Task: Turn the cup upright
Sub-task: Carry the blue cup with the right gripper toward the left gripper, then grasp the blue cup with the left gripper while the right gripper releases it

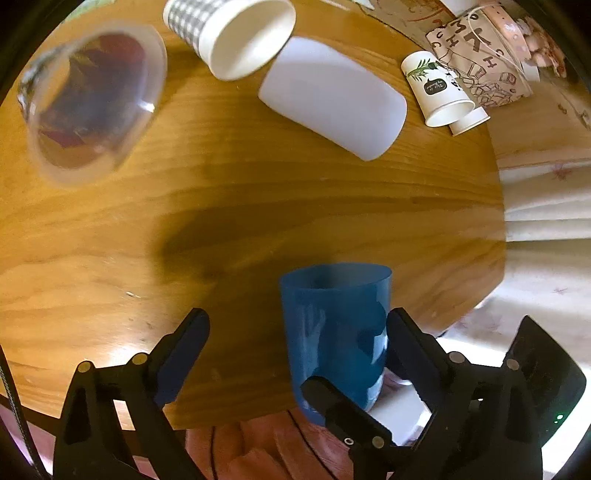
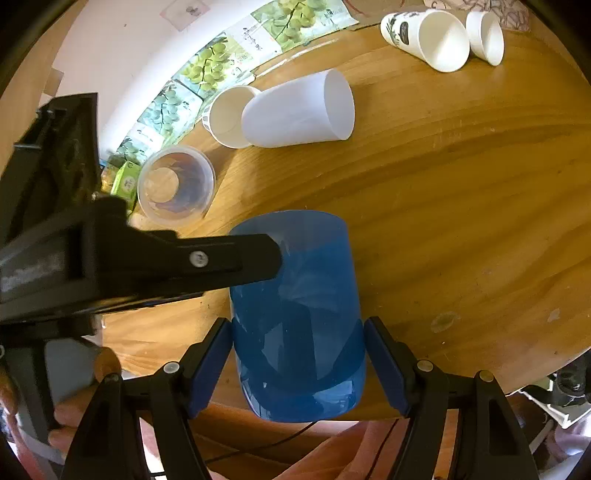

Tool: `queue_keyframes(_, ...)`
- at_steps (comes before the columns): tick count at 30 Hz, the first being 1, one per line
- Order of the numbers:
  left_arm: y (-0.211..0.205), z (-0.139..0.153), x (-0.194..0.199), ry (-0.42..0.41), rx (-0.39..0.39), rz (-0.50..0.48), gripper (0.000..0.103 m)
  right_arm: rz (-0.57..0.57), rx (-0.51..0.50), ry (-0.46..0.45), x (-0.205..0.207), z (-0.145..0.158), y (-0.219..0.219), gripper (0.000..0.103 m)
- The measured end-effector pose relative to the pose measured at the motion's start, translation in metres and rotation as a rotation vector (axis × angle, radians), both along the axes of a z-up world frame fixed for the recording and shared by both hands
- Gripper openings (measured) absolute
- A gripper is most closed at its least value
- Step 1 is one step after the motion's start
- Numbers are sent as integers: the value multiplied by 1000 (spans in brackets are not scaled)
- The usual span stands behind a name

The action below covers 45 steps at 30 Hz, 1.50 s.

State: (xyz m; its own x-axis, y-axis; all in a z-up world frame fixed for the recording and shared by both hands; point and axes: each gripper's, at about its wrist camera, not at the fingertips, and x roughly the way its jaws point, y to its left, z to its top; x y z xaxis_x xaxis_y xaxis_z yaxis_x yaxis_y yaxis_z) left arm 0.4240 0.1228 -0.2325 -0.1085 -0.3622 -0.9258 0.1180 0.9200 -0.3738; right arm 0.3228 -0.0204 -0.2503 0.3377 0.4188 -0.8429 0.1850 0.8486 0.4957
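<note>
A blue plastic cup (image 2: 295,314) is held at the near edge of the round wooden table (image 2: 461,221). My right gripper (image 2: 297,363) is shut on it, pads pressed on both sides near its closed end, and the cup's mouth points away from the camera. In the left wrist view the same blue cup (image 1: 334,332) is seen with its mouth up. My left gripper (image 1: 295,328) is open; the cup sits beside its right finger, and I cannot tell whether they touch. The left gripper's finger (image 2: 236,258) reaches across the cup's upper left side.
On the table lie a white plastic cup (image 2: 299,110) on its side, a checked paper cup (image 1: 229,33), a clear tub (image 2: 176,184), and two small paper cups (image 2: 443,35) at the far edge. A brown paper bag (image 1: 480,62) stands behind them.
</note>
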Motion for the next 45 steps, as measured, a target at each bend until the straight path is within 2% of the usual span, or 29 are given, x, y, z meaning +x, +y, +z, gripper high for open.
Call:
queue_keyframes(6,-6,-5,1,55,-42,27,90,8,41,3,1,-3,-6,74)
queue_keyframes(17,-19,-7,7,122,-73,46,69,45,78,8,6,-3,-13,75)
queue_keyframes(26,-23,-3,7,100,-47,44,68,62,96,5,8,1,-20,78)
queue_keyframes(29,-24,2,6,71,-37,32,68,67,97,-11,4,7,-20,78)
queue_keyframes(36,-22,23,1,-87,-24,3,68,72,89,-47,-8,19,-23,78)
queue_keyframes(40,-18,32,1,-142,-10,3,68,57,89,-57,-14,20,-30,78)
queue_keyframes(45,-14,49,-4,-303,37,35,68,22,97,-49,-24,19,-41,78)
